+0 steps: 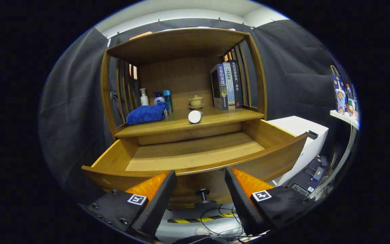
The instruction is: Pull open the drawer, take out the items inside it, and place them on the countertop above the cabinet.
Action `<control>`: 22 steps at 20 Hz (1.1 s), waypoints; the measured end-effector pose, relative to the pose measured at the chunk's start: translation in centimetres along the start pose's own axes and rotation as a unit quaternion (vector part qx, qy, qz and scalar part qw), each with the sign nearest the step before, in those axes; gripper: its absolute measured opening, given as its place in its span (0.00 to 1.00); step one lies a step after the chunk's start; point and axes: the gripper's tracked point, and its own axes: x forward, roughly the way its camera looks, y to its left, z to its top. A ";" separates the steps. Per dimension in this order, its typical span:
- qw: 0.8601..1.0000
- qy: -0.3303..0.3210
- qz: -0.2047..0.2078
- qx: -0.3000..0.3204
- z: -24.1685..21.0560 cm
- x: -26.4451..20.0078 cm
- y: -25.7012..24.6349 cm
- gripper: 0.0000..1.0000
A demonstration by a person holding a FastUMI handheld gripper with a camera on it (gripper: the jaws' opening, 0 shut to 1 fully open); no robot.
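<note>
one drawer (pixel 195 154) pulled open, its floor bare, just ahead of the claw (pixel 200 189), whose fingers stand apart, gripping nothing; one knob (pixel 202 194) between them. on the counter (pixel 222 118) at 12 o'clock: one white cylinder (pixel 195 116), one blue towel (pixel 147 113), three bottles (pixel 156 97), one lidded cup (pixel 196 101), three books (pixel 227 85).

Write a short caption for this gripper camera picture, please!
Open gripper hovers before the pulled-out wooden drawer; blue towel and white cylinder on the countertop.
</note>
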 end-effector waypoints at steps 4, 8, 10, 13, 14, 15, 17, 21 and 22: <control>1.000 0.000 -0.005 -0.020 0.7 1.2 0.1 0.97; 0.999 -0.002 -0.013 -0.039 1.7 3.5 0.4 0.97; 0.999 0.000 -0.014 -0.042 2.2 4.9 0.6 0.97; 0.999 0.001 -0.017 -0.052 2.9 6.6 1.0 0.97; 0.998 -0.006 -0.021 -0.052 3.4 6.9 1.1 0.97; 0.998 -0.001 -0.023 -0.055 3.3 7.5 1.1 0.97; 0.998 -0.004 -0.025 -0.056 3.8 8.2 1.3 0.97; 0.999 -0.004 -0.022 -0.040 4.0 9.5 1.3 0.97; 0.999 0.000 -0.021 -0.035 4.0 10.0 1.4 0.97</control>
